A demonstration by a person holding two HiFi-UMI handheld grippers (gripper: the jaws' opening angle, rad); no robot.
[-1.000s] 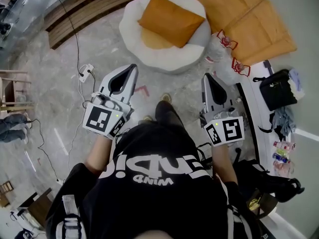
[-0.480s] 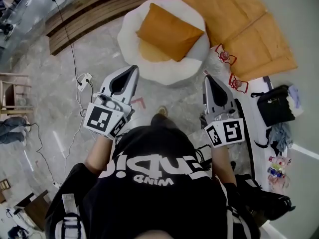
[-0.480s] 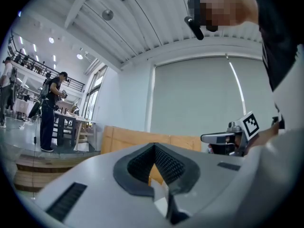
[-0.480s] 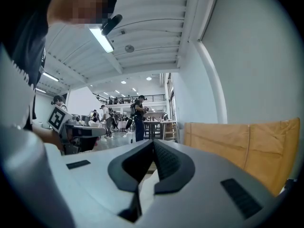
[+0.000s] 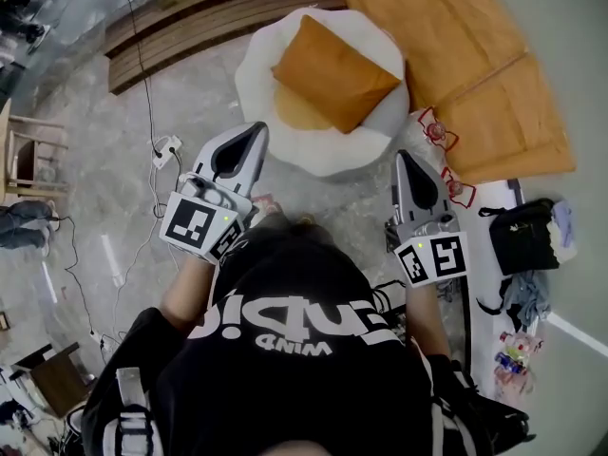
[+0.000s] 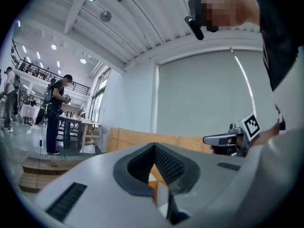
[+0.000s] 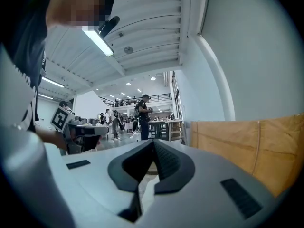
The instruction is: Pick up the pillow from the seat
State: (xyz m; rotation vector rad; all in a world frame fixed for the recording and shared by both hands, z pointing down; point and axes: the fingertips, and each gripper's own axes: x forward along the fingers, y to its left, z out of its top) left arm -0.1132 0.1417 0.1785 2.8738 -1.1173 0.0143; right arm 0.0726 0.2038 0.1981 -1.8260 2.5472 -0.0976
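An orange pillow (image 5: 334, 72) lies tilted on a round white seat (image 5: 318, 145) ahead of me in the head view. My left gripper (image 5: 255, 129) is shut and empty, its tip close to the seat's near left rim. My right gripper (image 5: 403, 157) is shut and empty too, short of the seat's near right rim. In the left gripper view the shut jaws (image 6: 154, 147) point level, with a sliver of orange pillow (image 6: 153, 175) behind them and the right gripper (image 6: 228, 139) at the right. The right gripper view shows shut jaws (image 7: 153, 142) and the left gripper (image 7: 78, 129) at the left.
Large orange cushions (image 5: 456, 55) lie right of the seat, with a wire-frame object (image 5: 439, 141) beside them. Wooden steps (image 5: 190, 22) run behind. A power strip and cables (image 5: 163, 148) lie on the floor at left. A black bag (image 5: 522, 236) sits at right. People (image 7: 142, 115) stand at tables far off.
I have stepped closer: the seat and pillow now lie nearer to both gripper tips. Both grippers stay shut and level, held in the same pose.
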